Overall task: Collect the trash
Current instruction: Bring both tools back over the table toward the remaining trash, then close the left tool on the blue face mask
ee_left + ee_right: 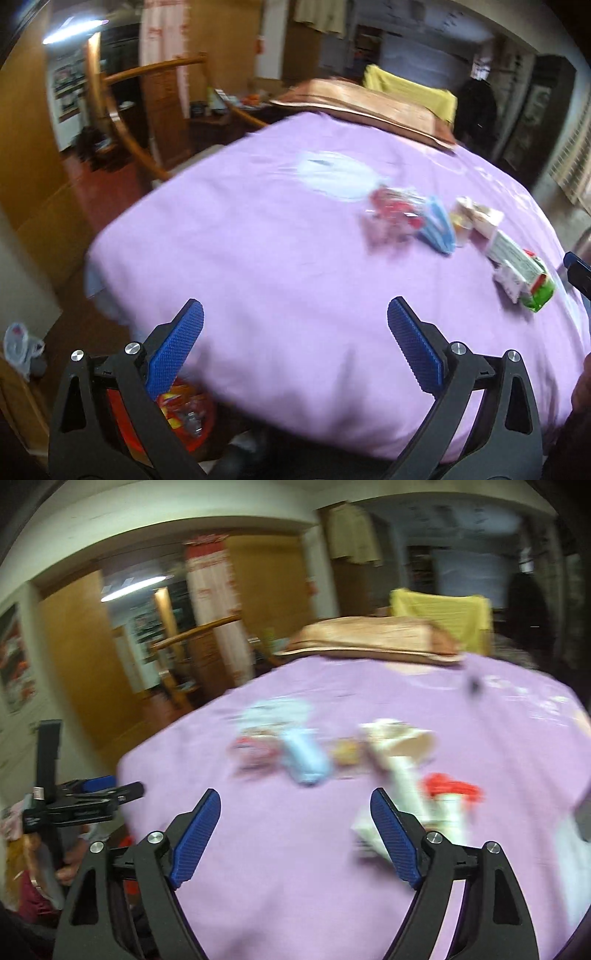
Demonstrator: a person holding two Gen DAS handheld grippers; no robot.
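Both views are motion-blurred. A row of litter lies on the lilac bedspread [258, 258] toward its right: a crumpled red-and-clear plastic wrapper [393, 214], a light-blue packet [437, 229], a crushed cream paper cup [476, 218] and, nearest, a green-and-white drink carton [524, 280]. The left gripper [295, 328] and right gripper [295, 819] are both spread wide and empty. Recommendation: steady the right gripper over the carton, straddle its narrow width, then close. A red bin [192, 417], apparently holding wrappers, sits below the bed's near left edge.

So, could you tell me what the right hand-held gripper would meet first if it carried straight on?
Probably the purple bedspread itself; beyond it, the blurred light blue wrapper. The right hand-held gripper is open, though depth is unclear.
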